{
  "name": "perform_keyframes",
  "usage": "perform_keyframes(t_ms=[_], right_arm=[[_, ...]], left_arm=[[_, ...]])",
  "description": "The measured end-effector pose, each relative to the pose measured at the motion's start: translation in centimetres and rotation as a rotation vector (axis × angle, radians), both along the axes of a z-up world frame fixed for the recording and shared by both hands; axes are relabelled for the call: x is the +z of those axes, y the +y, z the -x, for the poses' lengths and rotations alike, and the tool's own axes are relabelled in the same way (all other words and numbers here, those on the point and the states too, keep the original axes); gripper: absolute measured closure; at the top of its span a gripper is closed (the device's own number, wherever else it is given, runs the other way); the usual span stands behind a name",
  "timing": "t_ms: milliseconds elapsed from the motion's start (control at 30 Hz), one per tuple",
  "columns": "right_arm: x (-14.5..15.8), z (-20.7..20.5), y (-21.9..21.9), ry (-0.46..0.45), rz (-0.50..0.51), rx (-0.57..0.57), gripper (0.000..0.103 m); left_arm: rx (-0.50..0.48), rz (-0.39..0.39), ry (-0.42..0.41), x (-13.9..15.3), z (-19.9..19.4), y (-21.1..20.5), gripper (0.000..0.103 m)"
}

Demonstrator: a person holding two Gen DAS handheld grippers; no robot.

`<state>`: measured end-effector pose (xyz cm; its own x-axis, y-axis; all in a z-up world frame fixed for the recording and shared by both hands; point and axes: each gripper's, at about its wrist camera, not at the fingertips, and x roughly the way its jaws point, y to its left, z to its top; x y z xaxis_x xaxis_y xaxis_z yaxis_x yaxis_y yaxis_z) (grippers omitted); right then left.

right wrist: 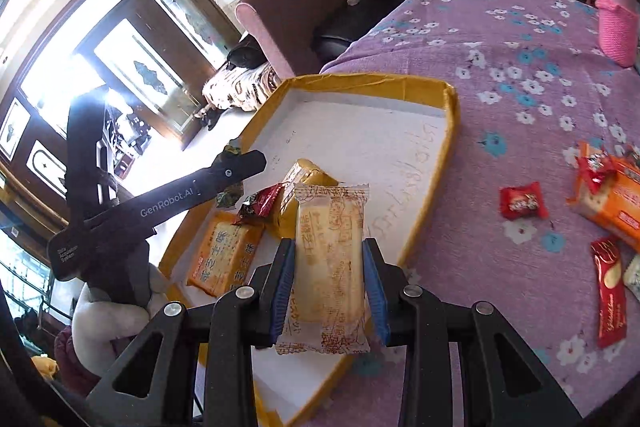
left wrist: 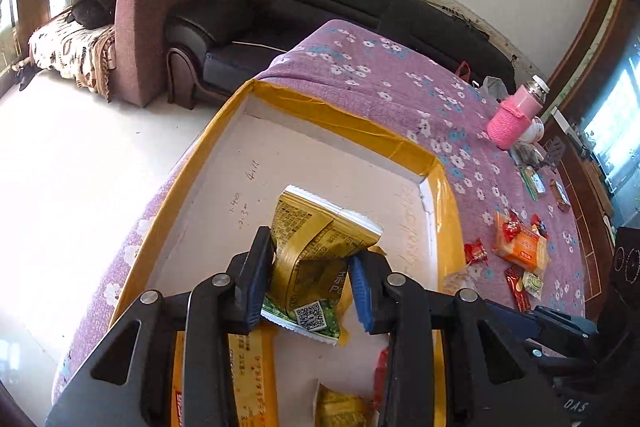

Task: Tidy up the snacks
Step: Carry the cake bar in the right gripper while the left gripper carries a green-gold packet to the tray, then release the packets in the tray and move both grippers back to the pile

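Note:
My left gripper (left wrist: 310, 277) is shut on a gold and green snack packet (left wrist: 320, 247) and holds it over the white tray with yellow taped rim (left wrist: 360, 125). My right gripper (right wrist: 330, 287) is shut on a clear-wrapped biscuit pack (right wrist: 330, 259) above the tray's near right edge (right wrist: 450, 147). In the tray lie an orange cracker pack (right wrist: 226, 253), a gold packet (right wrist: 304, 187) and a small red candy (right wrist: 264, 201). The left gripper's body (right wrist: 160, 205) shows at the left of the right wrist view.
On the purple floral cloth (right wrist: 500, 75) right of the tray lie an orange cracker pack (right wrist: 612, 203), red candies (right wrist: 522, 201) and a red stick pack (right wrist: 610, 291). A pink-sleeved bottle (left wrist: 516, 117) stands at the far right. Sofas stand beyond the table.

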<state>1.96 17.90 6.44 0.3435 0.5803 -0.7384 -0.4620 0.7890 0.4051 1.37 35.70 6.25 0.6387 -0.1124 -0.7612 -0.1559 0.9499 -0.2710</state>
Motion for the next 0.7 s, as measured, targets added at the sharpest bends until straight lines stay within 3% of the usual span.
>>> perform_keyframes(t_ms=[233,433,500,533,567,633,700], right_arm=[[-1.7,-2.3,3.6,-0.007,0.047,0.003,0.064],[0.5,-0.2,-0.2,-0.089,-0.016,-0.021,0.055],[1.2,0.9,-2.0,-0.121,-0.024,-0.038,0.053],[1.6,1.5,-2.9,-0.136,-0.025,-0.049,0.053],[1.8,2.0,-3.9,-0.15,-0.026,-0.062,0.053],[2.2,2.8,-6.0,-0.175,-0.027,-0.086,0.053],[2.5,3.7,-8.4,-0.203,-0.03,-0.122,0.051]], left_arm=[[0.041,0.086,0.039,-1.0,-1.4,2.0,0.067],[0.06,0.077,-0.113,2.2,2.4,1.4,0.066],[0.073,0.036,-0.185,4.1,4.3,0.4,0.062],[0.082,0.018,-0.229,5.1,5.3,-0.2,0.052],[0.099,-0.005,-0.268,6.0,6.3,-0.9,0.034],[0.148,-0.056,-0.332,7.7,8.5,-2.5,0.014],[0.158,-0.065,-0.383,8.7,10.1,-4.2,0.014]])
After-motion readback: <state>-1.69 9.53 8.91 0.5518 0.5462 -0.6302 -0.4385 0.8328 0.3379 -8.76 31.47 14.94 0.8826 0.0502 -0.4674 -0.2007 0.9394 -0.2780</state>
